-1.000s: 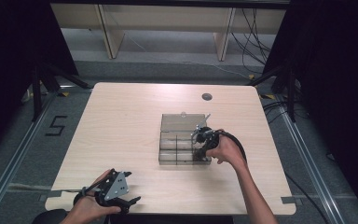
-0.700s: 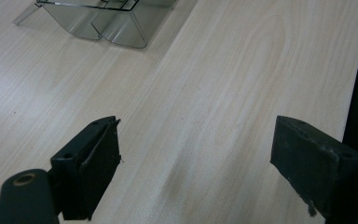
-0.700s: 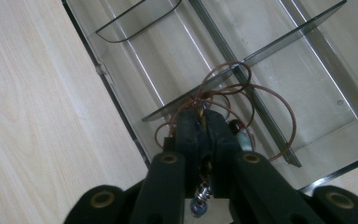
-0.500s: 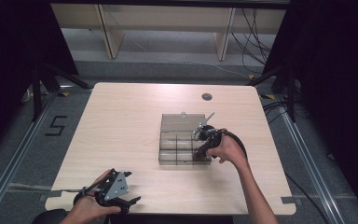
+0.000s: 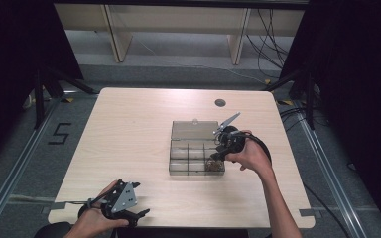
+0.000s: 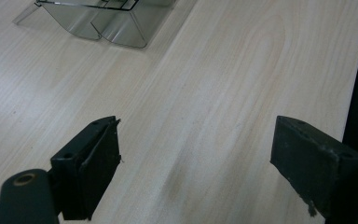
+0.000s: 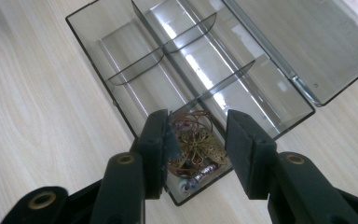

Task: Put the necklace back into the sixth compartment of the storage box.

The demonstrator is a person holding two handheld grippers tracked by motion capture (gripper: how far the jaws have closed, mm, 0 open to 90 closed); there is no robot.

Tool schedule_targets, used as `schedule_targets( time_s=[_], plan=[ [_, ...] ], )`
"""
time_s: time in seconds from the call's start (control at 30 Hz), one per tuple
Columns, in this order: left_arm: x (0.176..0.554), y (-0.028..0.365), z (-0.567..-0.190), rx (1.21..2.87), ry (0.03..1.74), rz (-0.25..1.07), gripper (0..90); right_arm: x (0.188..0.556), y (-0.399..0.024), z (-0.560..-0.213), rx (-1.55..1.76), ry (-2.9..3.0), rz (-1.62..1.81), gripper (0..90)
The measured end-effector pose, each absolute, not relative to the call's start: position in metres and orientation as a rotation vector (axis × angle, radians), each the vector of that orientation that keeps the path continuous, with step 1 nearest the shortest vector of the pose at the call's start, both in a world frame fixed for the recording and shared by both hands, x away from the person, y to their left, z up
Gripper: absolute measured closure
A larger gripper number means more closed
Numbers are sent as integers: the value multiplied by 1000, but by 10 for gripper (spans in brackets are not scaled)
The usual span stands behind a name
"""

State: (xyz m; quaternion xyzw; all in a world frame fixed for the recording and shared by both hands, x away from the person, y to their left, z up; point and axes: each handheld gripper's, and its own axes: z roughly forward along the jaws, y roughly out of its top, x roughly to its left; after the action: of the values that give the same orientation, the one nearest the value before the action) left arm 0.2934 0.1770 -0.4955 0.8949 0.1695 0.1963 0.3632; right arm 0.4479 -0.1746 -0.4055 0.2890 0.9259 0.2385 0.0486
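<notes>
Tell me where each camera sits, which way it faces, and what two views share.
High view: above the table, looking forward and down; both forearms and the left gripper show.
Left gripper view: on the left gripper, facing bare tabletop between wide-open fingers.
Right gripper view: on the right gripper, looking down at jewellery below its just-opened fingers.
All three show the clear box.

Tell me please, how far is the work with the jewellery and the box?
Done: the jewellery lies in a corner compartment of the clear box. In hand: the right gripper, jaws just opening, is above it, gripping nothing. Left: the lid is open; the left gripper rests open.
</notes>
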Motion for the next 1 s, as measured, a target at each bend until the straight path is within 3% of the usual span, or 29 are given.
schedule_targets(
  time_s=[0.43, 1.0],
  plan=[
    [293, 178, -493, 2329, 432, 514, 150, 441, -178, -404, 910, 2817, 709, 559],
    [294, 178, -494, 2310, 433, 521, 150, 429, -173, -406, 904, 2805, 737, 385]
  ],
)
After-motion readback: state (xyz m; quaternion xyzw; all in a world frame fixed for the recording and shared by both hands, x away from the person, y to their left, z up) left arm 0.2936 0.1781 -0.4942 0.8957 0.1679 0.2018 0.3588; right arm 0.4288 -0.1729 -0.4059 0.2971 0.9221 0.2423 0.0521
